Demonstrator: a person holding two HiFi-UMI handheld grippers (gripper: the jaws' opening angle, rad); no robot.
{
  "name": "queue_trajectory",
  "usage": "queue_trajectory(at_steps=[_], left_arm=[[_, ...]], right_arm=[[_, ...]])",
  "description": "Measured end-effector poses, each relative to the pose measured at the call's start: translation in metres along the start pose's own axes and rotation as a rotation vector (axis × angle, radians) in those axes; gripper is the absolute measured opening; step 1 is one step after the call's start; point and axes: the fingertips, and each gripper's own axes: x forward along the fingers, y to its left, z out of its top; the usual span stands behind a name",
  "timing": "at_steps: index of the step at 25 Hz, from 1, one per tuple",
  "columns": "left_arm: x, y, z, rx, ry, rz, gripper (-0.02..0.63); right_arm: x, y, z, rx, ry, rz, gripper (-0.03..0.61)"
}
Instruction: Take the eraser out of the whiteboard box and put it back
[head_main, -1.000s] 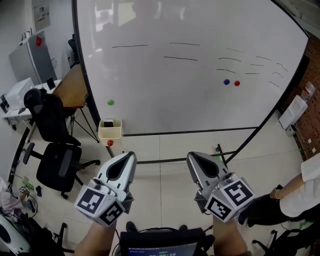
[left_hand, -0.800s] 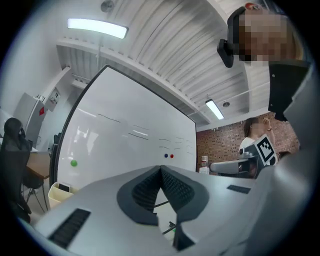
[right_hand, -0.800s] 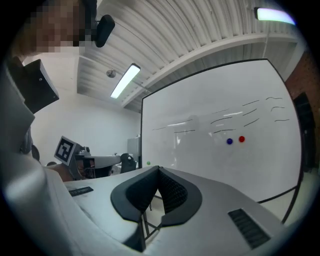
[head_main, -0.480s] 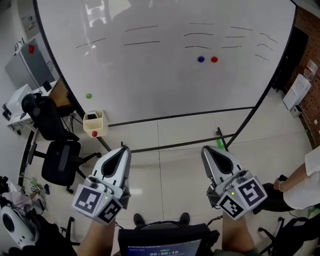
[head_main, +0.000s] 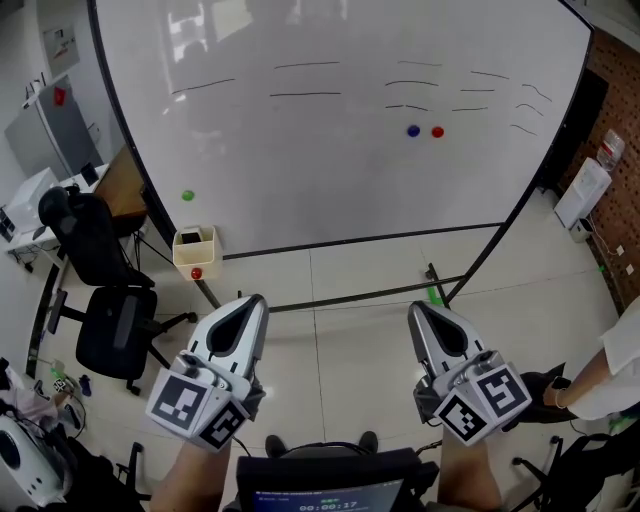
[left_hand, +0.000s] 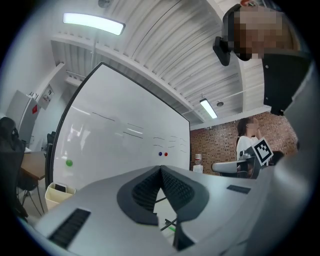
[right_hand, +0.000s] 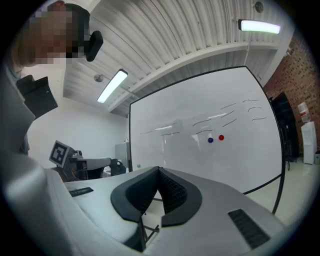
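The cream whiteboard box (head_main: 195, 252) hangs at the lower left corner of the whiteboard (head_main: 340, 150), with a dark eraser (head_main: 190, 237) showing in its top. In the left gripper view the box (left_hand: 56, 195) sits low at the left, with the eraser (left_hand: 60, 188) in it. My left gripper (head_main: 255, 300) and right gripper (head_main: 418, 308) are held level over the floor, well short of the board. Both are shut with nothing between the jaws. The left gripper (left_hand: 161, 169) points at the board's lower part, and the right gripper (right_hand: 159, 170) faces the board too.
Green (head_main: 187, 196), blue (head_main: 413, 131) and red (head_main: 437, 131) magnets stick to the board, and another red one (head_main: 196, 273) sits under the box. Office chairs (head_main: 112, 330) and a wooden desk (head_main: 125, 185) stand at the left. The board's stand legs (head_main: 432, 285) cross the floor. A person (head_main: 610, 375) sits at the right.
Both grippers have drifted sideways in front of the board and the right one now stands farther from the left. The jaws stayed shut.
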Motion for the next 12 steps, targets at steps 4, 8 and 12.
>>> queue_trajectory(at_steps=[4,8,12], left_arm=[[-0.0004,-0.0022,0.0021,0.001,-0.004,-0.010,0.028],[-0.0008,0.0000,0.0010,-0.002,-0.004,0.001,0.028],[-0.0014,-0.0028,0.0021,0.002,-0.010,0.003,0.028]], right_arm=[[0.0019,0.0007,0.0029,-0.017,-0.002,-0.008,0.021],[0.0010,0.0002,0.0084,-0.026,-0.011,-0.011,0.021],[-0.0009,-0.0003,0.0084,-0.039,-0.008,-0.011,0.021]])
